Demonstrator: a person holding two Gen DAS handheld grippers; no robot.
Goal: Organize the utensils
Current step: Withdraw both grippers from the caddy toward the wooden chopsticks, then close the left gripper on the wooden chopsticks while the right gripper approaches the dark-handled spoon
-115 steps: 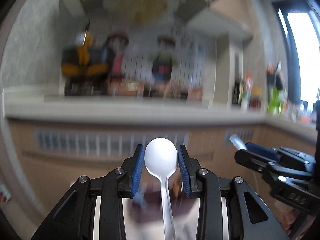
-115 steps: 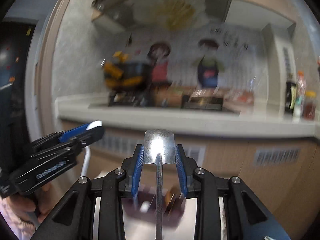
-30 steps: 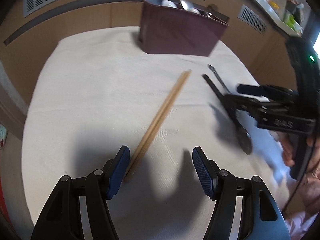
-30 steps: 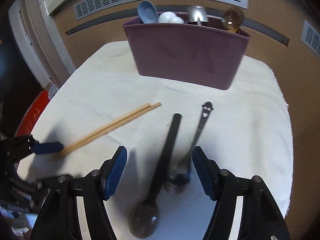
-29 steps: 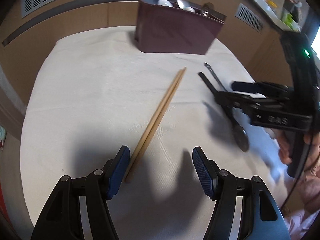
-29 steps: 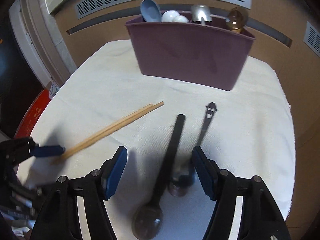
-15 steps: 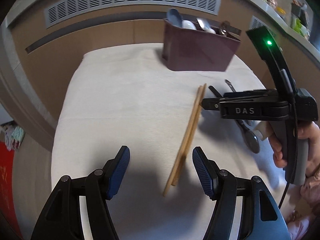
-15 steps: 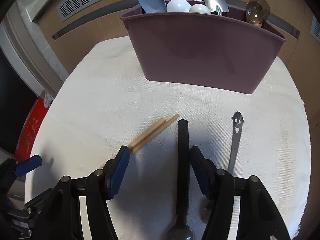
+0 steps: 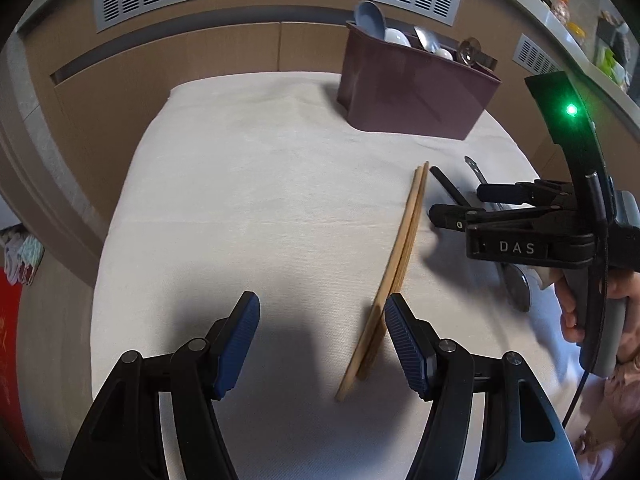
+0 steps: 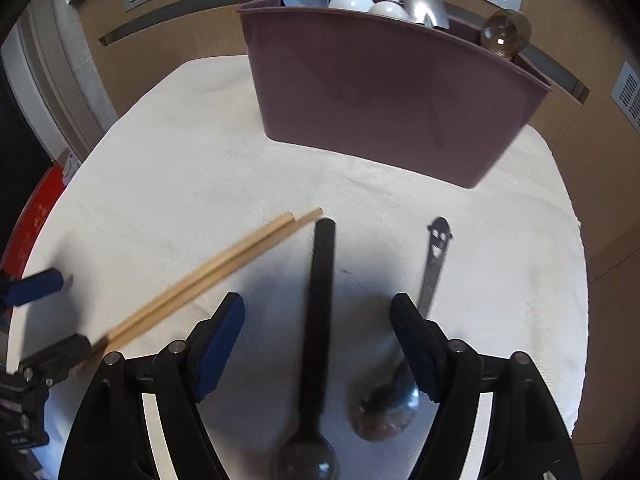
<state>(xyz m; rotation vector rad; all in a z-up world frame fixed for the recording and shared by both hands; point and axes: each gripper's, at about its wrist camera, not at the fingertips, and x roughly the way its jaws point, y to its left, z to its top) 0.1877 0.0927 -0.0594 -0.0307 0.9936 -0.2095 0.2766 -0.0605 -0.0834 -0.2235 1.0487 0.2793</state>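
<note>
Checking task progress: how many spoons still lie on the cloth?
2: a black-handled spoon between the right gripper's fingers, and a metal smiley-handled spoon to its right. None appear hidden.

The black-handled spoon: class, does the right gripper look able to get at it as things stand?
Probably yes: the right gripper is open, the black-handled spoon lies on the cloth between its fingers, and nothing covers it.

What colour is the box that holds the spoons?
The box is dark purple, a plum shade. The right wrist view shows it best.
</note>
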